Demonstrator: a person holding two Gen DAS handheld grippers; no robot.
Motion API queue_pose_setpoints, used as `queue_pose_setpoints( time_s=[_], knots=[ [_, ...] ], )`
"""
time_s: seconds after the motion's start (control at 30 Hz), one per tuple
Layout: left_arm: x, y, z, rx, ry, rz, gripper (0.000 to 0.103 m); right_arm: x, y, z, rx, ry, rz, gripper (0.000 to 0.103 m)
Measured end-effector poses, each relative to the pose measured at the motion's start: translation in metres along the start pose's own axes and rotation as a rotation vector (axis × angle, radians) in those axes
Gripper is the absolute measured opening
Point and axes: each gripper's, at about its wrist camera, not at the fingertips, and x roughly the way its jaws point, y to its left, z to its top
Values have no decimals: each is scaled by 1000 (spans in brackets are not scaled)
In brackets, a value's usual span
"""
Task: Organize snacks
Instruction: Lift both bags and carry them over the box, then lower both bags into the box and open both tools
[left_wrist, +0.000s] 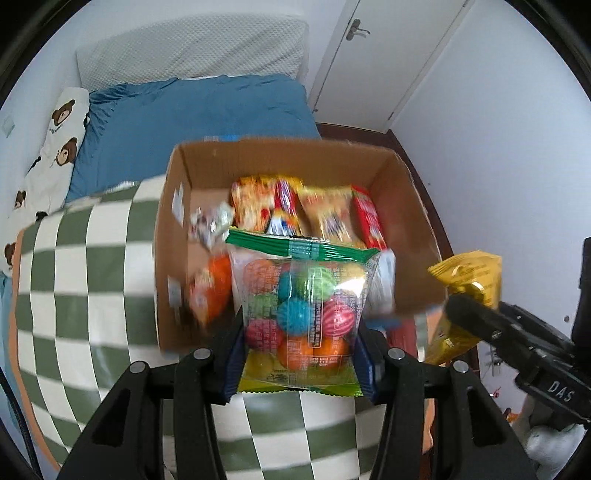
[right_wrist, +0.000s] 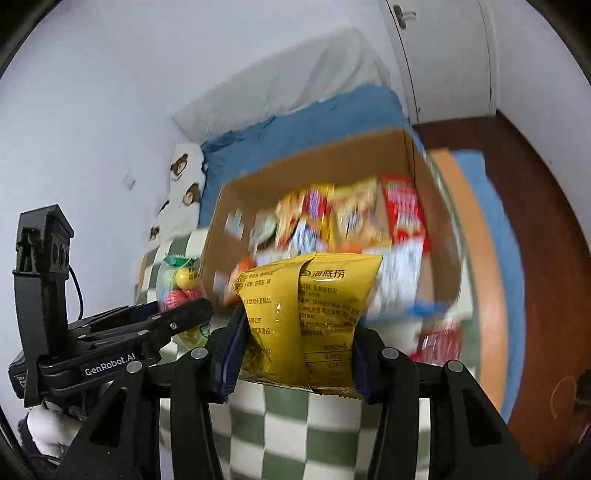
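Clear bag (left_wrist: 301, 317): green-topped, full of coloured striped balls, pinched at both sides, held up just in front of the cardboard box (left_wrist: 207, 166).
Left gripper (left_wrist: 300, 363): jaws nearly closed, pressing the clear bag between blue pads; seen side-on in the right wrist view (right_wrist: 177, 317).
Yellow packet (right_wrist: 310, 317): printed with dark text, top edge crumpled, clamped at its lower half, raised before the box's near wall.
Right gripper (right_wrist: 295, 363): jaws drawn in tight on the yellow packet, both pads against its sides; visible at the right edge of the left wrist view (left_wrist: 476, 314).
Box contents: blurred red, yellow and orange snack packs (left_wrist: 306, 210) standing in a row along the far side, an orange pack (left_wrist: 212, 288) and a small silvery wrapper (left_wrist: 210, 221) to the left.
Box position: open-topped, on the green-and-white checked blanket (left_wrist: 81, 266), flaps out.
Bed: blue sheet (left_wrist: 192, 114) beyond the box, bear-print pillow (left_wrist: 55, 144) along the wall, white headboard cushion (left_wrist: 192, 48) at the far end.
Surroundings: white door (left_wrist: 384, 55) with handle at the right, dark wood floor (right_wrist: 517, 155) beside the bed.
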Motion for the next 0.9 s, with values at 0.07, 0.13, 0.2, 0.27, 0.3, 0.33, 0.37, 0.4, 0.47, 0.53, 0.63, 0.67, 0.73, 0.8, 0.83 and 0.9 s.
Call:
queue_pose_setpoints(
  time_s=[0.07, 0.13, 0.2, 0.27, 0.3, 0.33, 0.37, 0.4, 0.47, 0.53, 0.63, 0.67, 0.73, 0.8, 0.83, 0.9],
  knots=[
    [13, 5, 26, 1, 14, 24, 47, 8, -3, 31, -6, -8, -18, 51],
    [29, 10, 49, 9, 43, 44, 47, 18, -6, 52, -12, -10, -38, 51],
    [44, 17, 70, -1, 70, 65, 47, 35, -14, 77, -9, 9, -59, 51],
    [59, 28, 87, -10, 98, 75, 47, 52, -21, 93, -4, 28, -80, 51],
    [67, 34, 95, -17, 113, 80, 47, 63, -26, 104, -6, 41, -100, 51],
    [73, 39, 102, -23, 125, 84, 47, 72, -30, 111, -5, 50, -114, 51],
    [82, 45, 110, -27, 140, 93, 47, 84, -35, 119, -2, 68, -125, 51],
    [88, 49, 116, -30, 147, 102, 47, 93, -39, 122, 3, 79, -133, 51],
    [101, 57, 128, -30, 162, 125, 47, 112, -48, 133, 6, 104, -155, 51],
    [111, 64, 136, -34, 176, 142, 47, 126, -54, 140, 4, 118, -179, 51],
    [125, 70, 145, -39, 200, 155, 47, 145, -63, 152, 10, 138, -194, 51],
    [130, 73, 147, -41, 209, 162, 47, 149, -64, 155, 11, 142, -196, 51],
    [137, 77, 149, -45, 220, 169, 47, 161, -68, 160, 10, 155, -202, 51],
    [145, 81, 151, -49, 242, 160, 47, 170, -69, 164, 4, 164, -207, 51],
    [149, 83, 151, -57, 251, 151, 47, 173, -70, 165, 0, 175, -205, 51],
    [153, 85, 150, -73, 265, 150, 50, 182, -72, 164, 3, 206, -207, 55]
  ],
)
